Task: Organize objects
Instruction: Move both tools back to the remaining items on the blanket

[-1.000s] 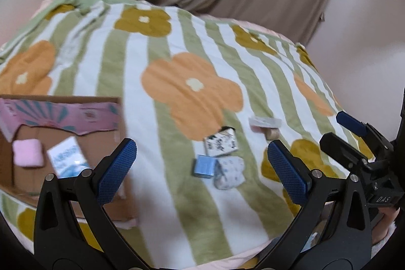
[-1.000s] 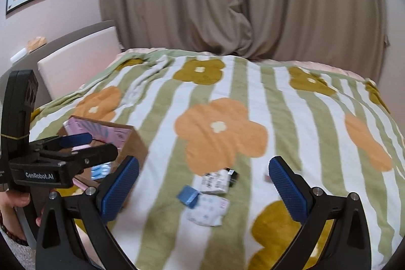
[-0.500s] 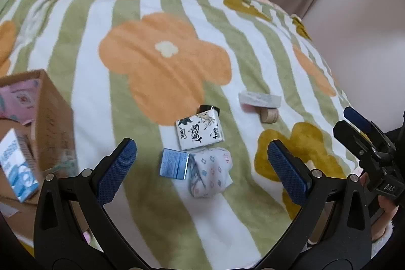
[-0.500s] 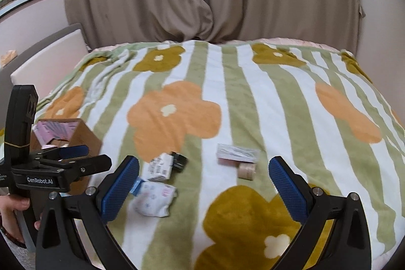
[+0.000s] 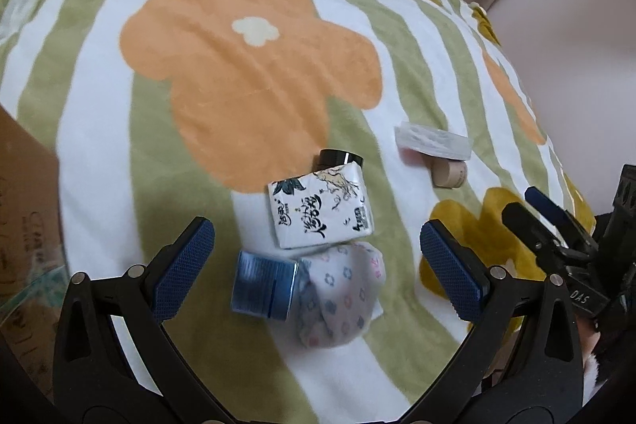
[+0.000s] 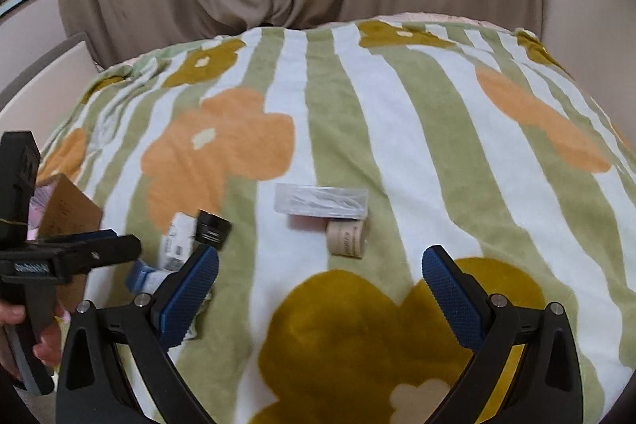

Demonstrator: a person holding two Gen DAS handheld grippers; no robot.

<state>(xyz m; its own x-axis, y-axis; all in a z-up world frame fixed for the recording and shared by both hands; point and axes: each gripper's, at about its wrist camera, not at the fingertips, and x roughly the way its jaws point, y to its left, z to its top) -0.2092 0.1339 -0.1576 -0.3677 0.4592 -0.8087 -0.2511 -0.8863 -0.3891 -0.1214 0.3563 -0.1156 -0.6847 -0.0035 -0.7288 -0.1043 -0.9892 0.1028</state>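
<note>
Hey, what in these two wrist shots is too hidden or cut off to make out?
- Cardboard box: left wrist view, cut by the edge; contents unseen.
- Black jar: left wrist view, mostly behind the white tissue pack.
- Blue box: right wrist view, half hidden by the right tool.

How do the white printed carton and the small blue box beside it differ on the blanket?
The white printed carton is larger and bears black calligraphy and drawings; the blue box is smaller, with blurred print. The carton touches the black-capped jar; the blue box touches the flower-patterned pouch. Both lie loose on the flowered blanket, ungripped.
</note>
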